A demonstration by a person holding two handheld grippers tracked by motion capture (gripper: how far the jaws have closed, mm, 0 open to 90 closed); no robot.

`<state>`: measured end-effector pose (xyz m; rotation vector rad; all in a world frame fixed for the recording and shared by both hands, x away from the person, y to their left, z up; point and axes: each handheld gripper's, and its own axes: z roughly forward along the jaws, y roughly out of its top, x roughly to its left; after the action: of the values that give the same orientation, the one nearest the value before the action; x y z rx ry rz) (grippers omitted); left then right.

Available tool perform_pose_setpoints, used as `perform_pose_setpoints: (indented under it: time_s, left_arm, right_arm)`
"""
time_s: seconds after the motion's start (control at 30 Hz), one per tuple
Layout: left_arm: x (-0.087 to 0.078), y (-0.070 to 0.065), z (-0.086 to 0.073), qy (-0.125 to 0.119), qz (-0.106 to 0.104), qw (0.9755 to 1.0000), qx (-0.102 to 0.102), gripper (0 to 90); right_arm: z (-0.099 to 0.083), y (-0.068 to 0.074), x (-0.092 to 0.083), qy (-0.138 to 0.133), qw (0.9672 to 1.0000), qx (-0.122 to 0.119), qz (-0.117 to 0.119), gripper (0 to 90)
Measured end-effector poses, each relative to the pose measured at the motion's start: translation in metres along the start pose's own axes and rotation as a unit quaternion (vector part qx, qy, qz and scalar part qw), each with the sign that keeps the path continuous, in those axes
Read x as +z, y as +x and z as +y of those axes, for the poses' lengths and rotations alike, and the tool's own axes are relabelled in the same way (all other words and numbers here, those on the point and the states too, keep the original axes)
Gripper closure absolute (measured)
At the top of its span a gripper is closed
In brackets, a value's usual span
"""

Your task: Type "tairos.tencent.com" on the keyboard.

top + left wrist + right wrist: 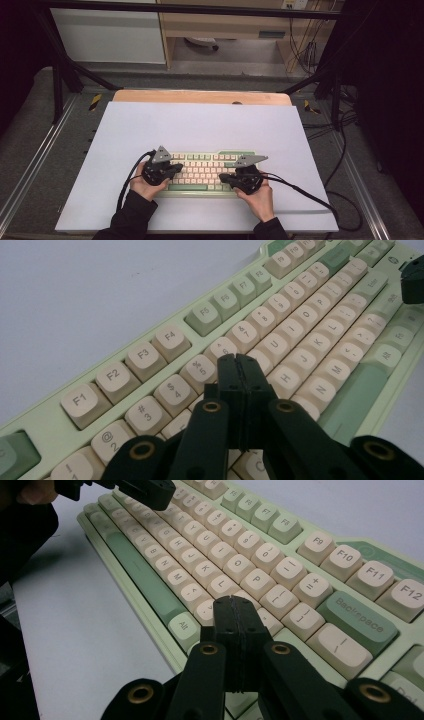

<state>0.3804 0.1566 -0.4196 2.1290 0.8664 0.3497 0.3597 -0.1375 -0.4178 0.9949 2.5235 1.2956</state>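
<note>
A pale green keyboard (210, 172) with cream keycaps and darker green space bar and Backspace lies flat, lengthwise left to right, in the lower middle of the frame on the white surface (200, 125)

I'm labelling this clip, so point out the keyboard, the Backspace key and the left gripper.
keyboard (210, 172), high view, on its middle key rows.
Backspace key (358, 616), right gripper view, on the green keycap's top.
left gripper (239, 361), left gripper view, at the tips of its closed jaws.
</note>
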Motion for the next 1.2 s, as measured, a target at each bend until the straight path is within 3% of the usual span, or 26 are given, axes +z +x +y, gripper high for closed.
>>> perform_pose_setpoints:
  time_s: [0.63, 1.2]
  left_arm:
    - [0.015, -0.004, 0.000, 0.007, 0.002, 0.9999, 0.009, 89.3]
    - [-0.009, -0.008, 0.000, -0.009, -0.011, 0.9998, 0.017, 89.0]
  right_arm:
    - [0.000, 0.000, 0.001, -0.001, 1.0000, -0.002, 0.000, 90.0]
    - [0.001, 0.000, -0.001, -0.002, 1.0000, 0.001, 0.000, 90.0]
